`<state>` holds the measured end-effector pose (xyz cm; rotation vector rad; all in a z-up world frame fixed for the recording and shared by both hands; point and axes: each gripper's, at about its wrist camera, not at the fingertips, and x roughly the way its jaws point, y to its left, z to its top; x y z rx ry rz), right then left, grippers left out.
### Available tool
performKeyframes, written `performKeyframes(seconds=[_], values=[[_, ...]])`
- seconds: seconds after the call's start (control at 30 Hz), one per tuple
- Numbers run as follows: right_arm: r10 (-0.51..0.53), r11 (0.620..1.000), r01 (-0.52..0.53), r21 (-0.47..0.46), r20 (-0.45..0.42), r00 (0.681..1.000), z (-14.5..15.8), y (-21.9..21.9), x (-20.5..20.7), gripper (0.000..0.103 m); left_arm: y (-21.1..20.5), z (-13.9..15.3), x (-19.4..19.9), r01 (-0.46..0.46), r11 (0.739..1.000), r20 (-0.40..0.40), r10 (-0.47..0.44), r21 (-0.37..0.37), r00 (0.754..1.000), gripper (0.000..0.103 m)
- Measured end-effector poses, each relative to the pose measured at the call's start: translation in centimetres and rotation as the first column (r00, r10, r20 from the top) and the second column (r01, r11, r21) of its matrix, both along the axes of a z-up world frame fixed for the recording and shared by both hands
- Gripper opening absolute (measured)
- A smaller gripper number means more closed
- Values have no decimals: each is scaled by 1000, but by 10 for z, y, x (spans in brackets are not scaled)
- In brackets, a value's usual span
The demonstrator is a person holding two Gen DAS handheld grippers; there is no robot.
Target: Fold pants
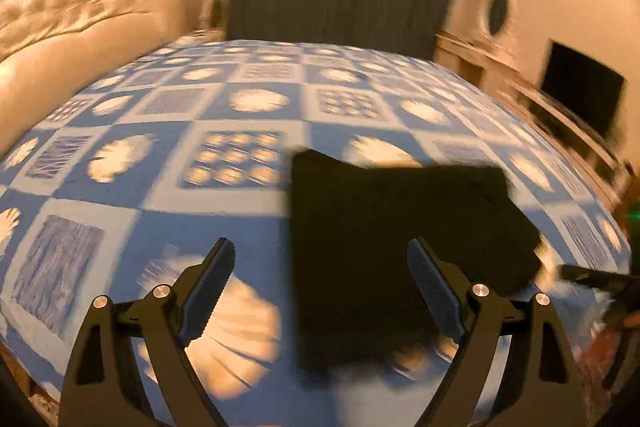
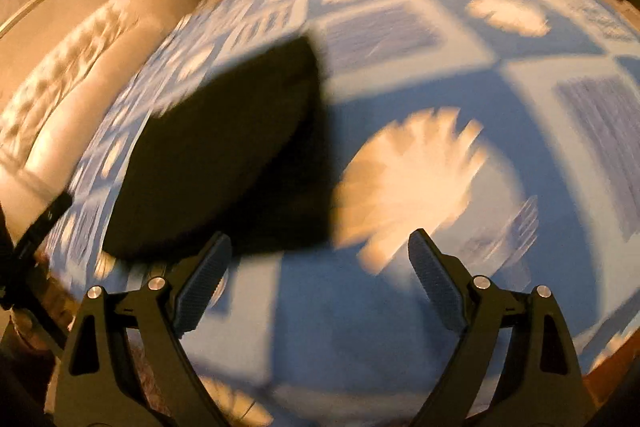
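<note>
While both grippers' fingers (image 1: pixel 208 291) gape empty, folded black pants (image 1: pixel 392 239) lie on the blue patterned bedspread (image 1: pixel 160 163) beside a cream headboard (image 1: pixel 80 23).

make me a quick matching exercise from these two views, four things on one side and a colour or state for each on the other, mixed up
Things:
1. pants
2. bedspread
3. headboard
4. left hand-held gripper

Colour or state:
A. cream, tufted
B. open, holding nothing
C. black, folded into a compact block
D. blue and white patchwork squares

Pairs: 1-C, 2-D, 3-A, 4-B
</note>
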<state>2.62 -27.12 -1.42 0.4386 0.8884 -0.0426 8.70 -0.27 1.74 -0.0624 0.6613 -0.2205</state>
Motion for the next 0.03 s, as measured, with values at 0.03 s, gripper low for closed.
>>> performKeyframes(seconds=[0.03], values=[[-45, 998, 46, -35, 17, 999, 4, -23, 9, 92, 14, 0, 14, -28, 1000, 3, 28, 5, 1000, 87]])
